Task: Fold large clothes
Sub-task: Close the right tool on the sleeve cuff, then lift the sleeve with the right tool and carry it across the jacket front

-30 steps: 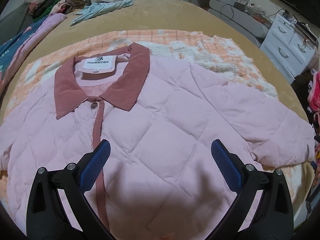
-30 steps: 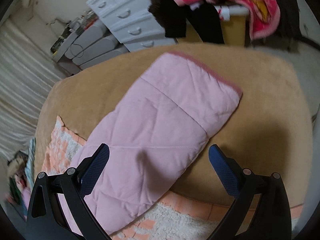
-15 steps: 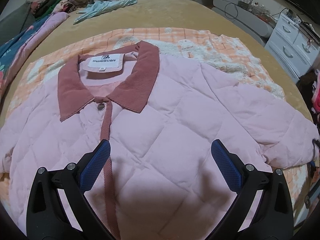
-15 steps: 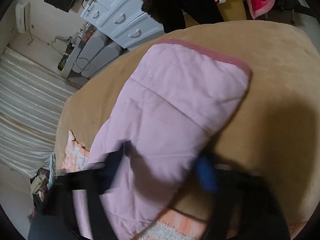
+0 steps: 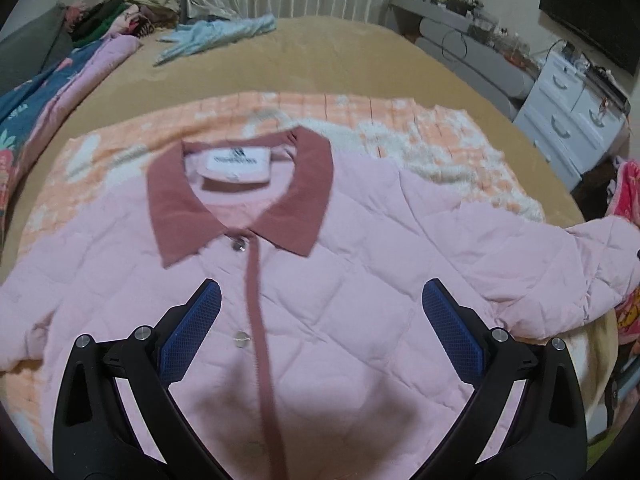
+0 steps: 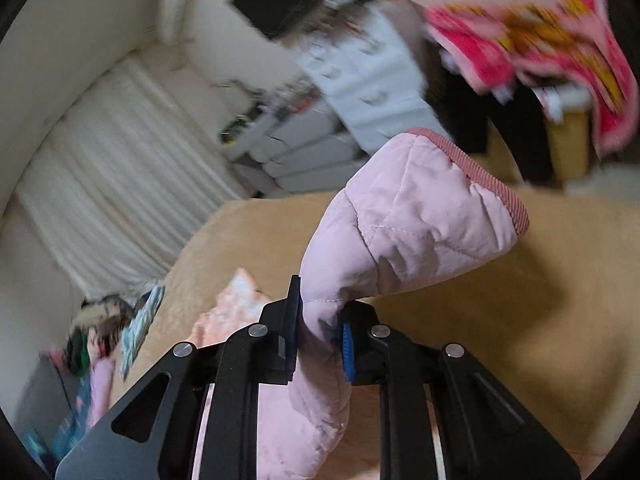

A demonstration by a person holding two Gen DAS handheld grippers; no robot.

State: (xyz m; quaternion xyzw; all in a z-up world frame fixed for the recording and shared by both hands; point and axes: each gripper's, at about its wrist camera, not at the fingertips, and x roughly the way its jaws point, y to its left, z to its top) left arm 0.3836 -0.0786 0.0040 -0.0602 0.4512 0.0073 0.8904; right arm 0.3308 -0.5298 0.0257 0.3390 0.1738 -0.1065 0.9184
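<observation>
Pink jacket (image 5: 340, 280) spread front-up on the bed (image 5: 340, 60), right gripper (image 6: 320, 336) fingers clamped on its sleeve (image 6: 408, 224) lifted above the bed, left gripper (image 5: 320, 320) fingers spread wide above the jacket's chest

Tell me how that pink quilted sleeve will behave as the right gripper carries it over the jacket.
Probably floppy: the sleeve already bends sharply where the right gripper pinches it. The padding looks puffy, so likely light for its bulk and springy; a fold may not stay flat. The smooth shell could slip, though the textured fingers bite deep into it.
</observation>
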